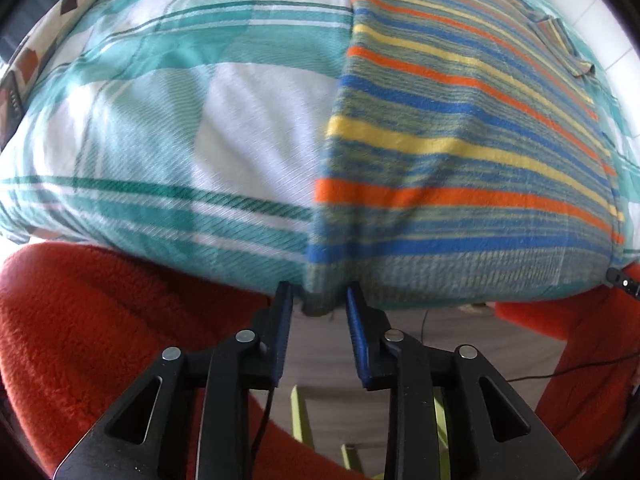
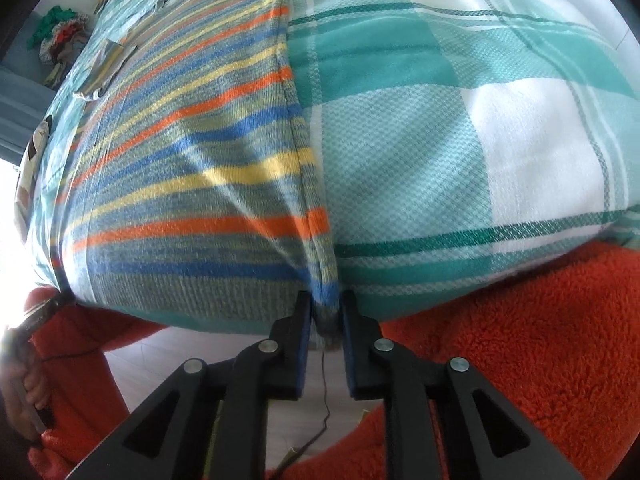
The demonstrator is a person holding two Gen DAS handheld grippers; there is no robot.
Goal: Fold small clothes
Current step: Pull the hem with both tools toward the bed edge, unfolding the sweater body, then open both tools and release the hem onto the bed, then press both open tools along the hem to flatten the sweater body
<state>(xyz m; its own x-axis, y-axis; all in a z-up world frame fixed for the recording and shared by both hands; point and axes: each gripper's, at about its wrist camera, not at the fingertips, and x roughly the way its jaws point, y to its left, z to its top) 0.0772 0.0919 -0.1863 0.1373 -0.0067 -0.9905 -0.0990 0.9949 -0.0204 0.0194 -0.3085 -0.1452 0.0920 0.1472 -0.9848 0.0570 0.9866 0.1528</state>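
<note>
A striped top (image 1: pixel 460 152) is spread flat on a teal checked cloth (image 1: pixel 180 120) covering the surface, ahead of both pairs of fingers. Its near hem corners are pinched: one bunched between the left gripper (image 1: pixel 319 300), whose fingers are narrowed on the fabric, the other clamped between the right gripper (image 2: pixel 325 308), its fingers nearly closed. The step in hand is judged to be the first fold, bottom hem toward the collar. Next, both corners would need to be lifted evenly and carried forward, away from the fingers.
</note>
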